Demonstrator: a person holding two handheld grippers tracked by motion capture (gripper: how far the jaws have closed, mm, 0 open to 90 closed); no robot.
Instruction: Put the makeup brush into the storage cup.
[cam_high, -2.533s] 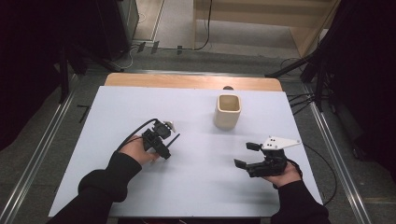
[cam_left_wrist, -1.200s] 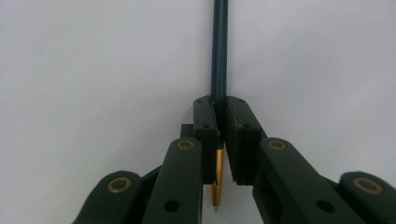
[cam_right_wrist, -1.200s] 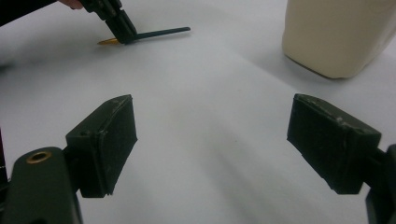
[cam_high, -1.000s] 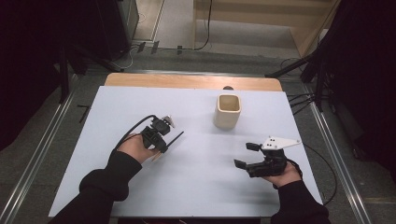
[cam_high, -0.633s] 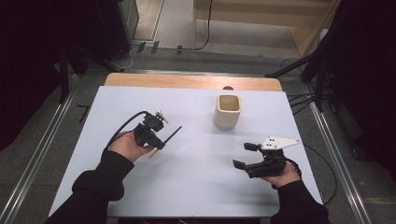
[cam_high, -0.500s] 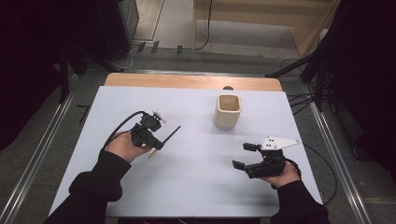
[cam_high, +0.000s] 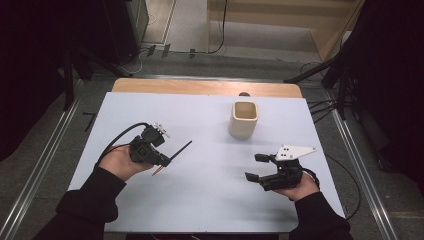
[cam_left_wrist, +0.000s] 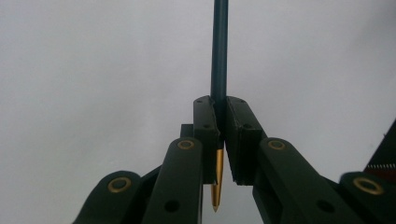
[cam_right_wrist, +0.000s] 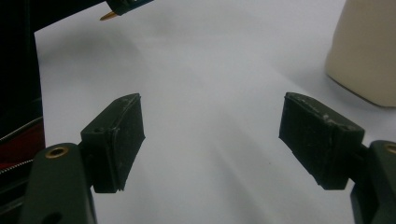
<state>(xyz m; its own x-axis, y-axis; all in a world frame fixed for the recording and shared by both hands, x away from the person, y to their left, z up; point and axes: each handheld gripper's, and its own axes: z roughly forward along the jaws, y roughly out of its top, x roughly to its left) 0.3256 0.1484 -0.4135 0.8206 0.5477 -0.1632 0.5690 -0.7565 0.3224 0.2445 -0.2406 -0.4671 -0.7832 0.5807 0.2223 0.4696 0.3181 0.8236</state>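
A dark teal pencil (cam_high: 181, 150) with a gold tip is clamped between the pads of my left gripper (cam_high: 165, 161), held a little above the white table (cam_high: 210, 200) at the left. In the left gripper view the pencil (cam_left_wrist: 219, 46) runs straight up out of the shut jaws of the left gripper (cam_left_wrist: 222, 135), its gold tip pointing down toward the camera. At the right, my right gripper (cam_high: 255, 167) rests low over the table. Its jaws stand wide apart and have just been closing a little, with nothing between them in the right gripper view (cam_right_wrist: 210, 140).
A cream square cup (cam_high: 244, 120) stands upright on the far middle of the table; the cup (cam_right_wrist: 364, 51) is at the upper right in the right gripper view. A wooden strip edges the table's far side. Metal rails run along both sides.
My left hand has drifted left and lifted with the pencil still clamped. The right hand has stayed in place.
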